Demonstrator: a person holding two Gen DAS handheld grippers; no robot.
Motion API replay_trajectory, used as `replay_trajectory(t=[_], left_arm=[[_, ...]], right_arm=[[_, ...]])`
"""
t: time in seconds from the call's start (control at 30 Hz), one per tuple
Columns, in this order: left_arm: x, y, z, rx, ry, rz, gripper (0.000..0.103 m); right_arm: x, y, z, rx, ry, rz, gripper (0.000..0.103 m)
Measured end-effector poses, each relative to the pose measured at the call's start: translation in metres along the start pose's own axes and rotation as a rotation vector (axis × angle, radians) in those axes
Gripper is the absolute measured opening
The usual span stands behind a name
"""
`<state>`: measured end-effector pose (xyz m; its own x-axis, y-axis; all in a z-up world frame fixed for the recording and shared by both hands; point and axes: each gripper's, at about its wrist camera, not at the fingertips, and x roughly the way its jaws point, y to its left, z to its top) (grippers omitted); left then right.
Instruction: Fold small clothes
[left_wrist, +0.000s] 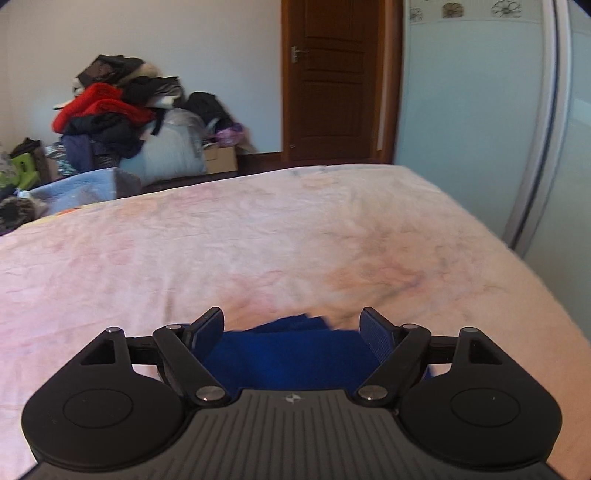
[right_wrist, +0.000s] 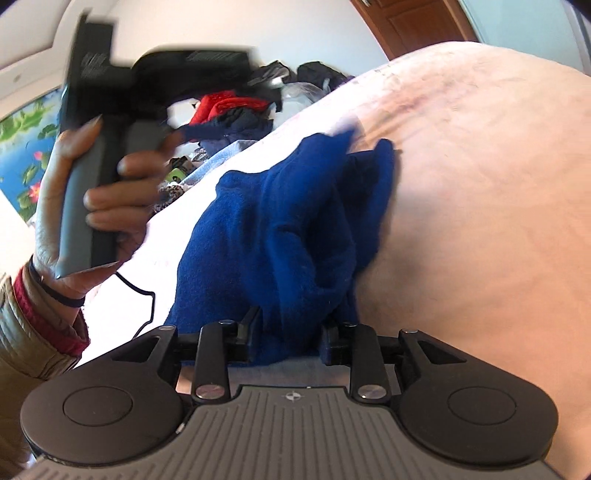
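The right hand-held gripper (right_wrist: 290, 338) is clamped on a bunched blue garment (right_wrist: 288, 221), its 2 fingers (right_wrist: 246, 338) pressing into the fleecy cloth from either side. From that grip the garment runs forward in thick folds over the pink bed sheet (right_wrist: 480, 184), with 2 loose ends at its far edge. In the left wrist view, the left hand-held gripper (left_wrist: 293, 326) has its jaws spread wide apart, holding nothing; the blue garment (left_wrist: 291, 354) lies between and beneath its fingers (left_wrist: 210, 328) on the bed (left_wrist: 258, 240). In the right wrist view, the person's left hand (right_wrist: 92, 206) grips the blurred handle of the left hand-held gripper (right_wrist: 110, 110) above the left side of the garment, with a dark band around the wrist and a beige sleeve with a red cuff below it. A thin black cable (right_wrist: 138, 295) lies on the sheet just beside the garment. Beyond the bed, a heap of clothes (left_wrist: 110, 114) with a red piece near the top sits against the white wall, a cardboard box (left_wrist: 219, 158) stands near it, a brown wooden door (left_wrist: 332, 81) is shut, and a pale sliding wardrobe door (left_wrist: 480, 110) rises to the right.
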<state>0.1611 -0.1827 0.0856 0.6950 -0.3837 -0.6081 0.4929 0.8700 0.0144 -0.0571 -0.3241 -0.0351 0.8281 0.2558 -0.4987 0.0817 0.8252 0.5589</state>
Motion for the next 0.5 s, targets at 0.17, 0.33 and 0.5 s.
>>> replay_trajectory(t=[0.17, 0.33, 0.5], left_arm=[[-0.005, 0.027, -0.030, 0.037, 0.039, 0.104, 0.081], [-0.004, 0.033, -0.060, 0.053, 0.098, 0.138, 0.081], [0.002, 0.039, -0.075, 0.056, 0.128, 0.148, 0.081]], right_arm=[[-0.030, -0.005, 0.032, -0.041, -0.129, -0.106, 0.057], [0.015, 0.002, 0.087, -0.098, -0.100, -0.029, 0.057], [0.093, 0.023, 0.114, -0.241, 0.018, -0.053, 0.060]])
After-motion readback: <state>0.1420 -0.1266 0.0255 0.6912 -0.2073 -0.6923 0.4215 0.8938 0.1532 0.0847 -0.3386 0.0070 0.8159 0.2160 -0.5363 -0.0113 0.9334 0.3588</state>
